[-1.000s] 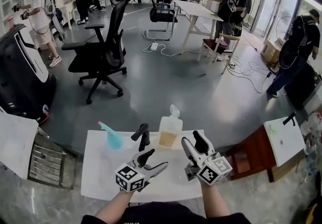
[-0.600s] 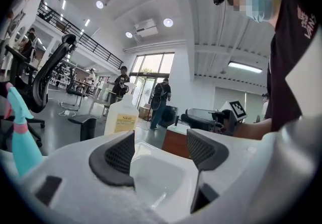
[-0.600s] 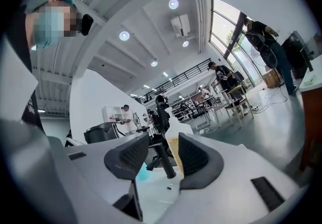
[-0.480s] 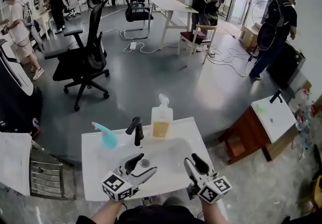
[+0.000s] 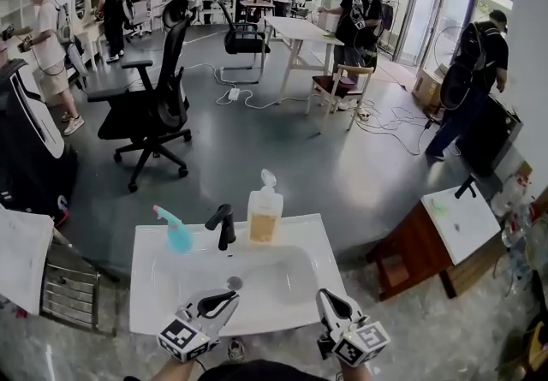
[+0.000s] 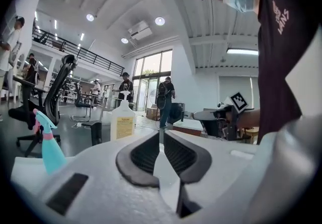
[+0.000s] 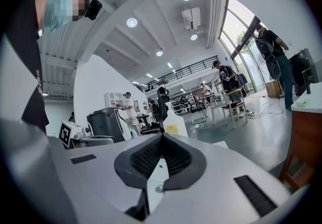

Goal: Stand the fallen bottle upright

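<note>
A clear pump bottle (image 5: 264, 217) of amber liquid stands upright on the back rim of the white sink (image 5: 154, 306), right of the black tap (image 5: 224, 227). In the left gripper view the pump bottle (image 6: 123, 123) stands beyond the jaws; the right gripper view also catches this bottle (image 7: 173, 123). A teal spray bottle (image 5: 176, 235) stands left of the tap, and the left gripper view shows this spray bottle (image 6: 48, 146) upright. My left gripper (image 5: 226, 297) (image 6: 161, 135) hovers at the sink's near edge, jaws closing, nearly together, nothing between them. My right gripper (image 5: 326, 297) (image 7: 161, 136) is shut and empty.
A black office chair (image 5: 154, 110) stands on the grey floor beyond the sink. Several people stand around tables (image 5: 300, 28) further back. A second small sink on a wooden cabinet (image 5: 458, 217) is to the right. A metal rack (image 5: 68, 289) sits left of the sink.
Both grippers have drawn back from the bottles to the sink's near edge and gone from wide open to closed. The bottles have not moved.
</note>
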The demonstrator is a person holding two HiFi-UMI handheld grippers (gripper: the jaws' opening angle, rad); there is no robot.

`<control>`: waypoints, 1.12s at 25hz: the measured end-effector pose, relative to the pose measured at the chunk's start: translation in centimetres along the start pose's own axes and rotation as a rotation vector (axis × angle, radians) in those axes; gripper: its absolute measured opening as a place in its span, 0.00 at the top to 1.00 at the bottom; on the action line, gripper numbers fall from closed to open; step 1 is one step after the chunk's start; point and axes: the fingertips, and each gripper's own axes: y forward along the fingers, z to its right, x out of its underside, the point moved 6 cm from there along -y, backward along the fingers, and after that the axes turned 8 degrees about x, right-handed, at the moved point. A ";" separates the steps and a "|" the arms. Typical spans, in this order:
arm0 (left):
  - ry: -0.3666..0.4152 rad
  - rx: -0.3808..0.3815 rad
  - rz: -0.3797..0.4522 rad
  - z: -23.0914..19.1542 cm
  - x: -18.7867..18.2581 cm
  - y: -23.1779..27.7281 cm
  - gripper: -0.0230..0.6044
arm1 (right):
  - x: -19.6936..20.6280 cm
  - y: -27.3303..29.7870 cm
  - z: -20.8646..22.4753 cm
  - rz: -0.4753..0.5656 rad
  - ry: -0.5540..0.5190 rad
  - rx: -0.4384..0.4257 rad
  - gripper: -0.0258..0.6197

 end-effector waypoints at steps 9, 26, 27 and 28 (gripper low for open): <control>-0.071 -0.149 -0.008 5.9 2.4 0.0 0.93 | 4.3 -4.1 0.7 -0.164 0.003 -0.079 0.96; -0.044 -0.186 -0.092 15.0 5.4 -1.1 0.93 | 6.6 -8.7 -0.3 -0.221 0.009 -0.208 0.96; -0.045 -0.192 -0.091 15.1 5.3 -1.2 0.93 | 6.6 -8.8 -0.3 -0.222 0.005 -0.210 0.96; -0.048 -0.195 -0.088 15.2 5.2 -1.3 0.93 | 6.7 -8.9 -0.3 -0.224 0.004 -0.210 0.96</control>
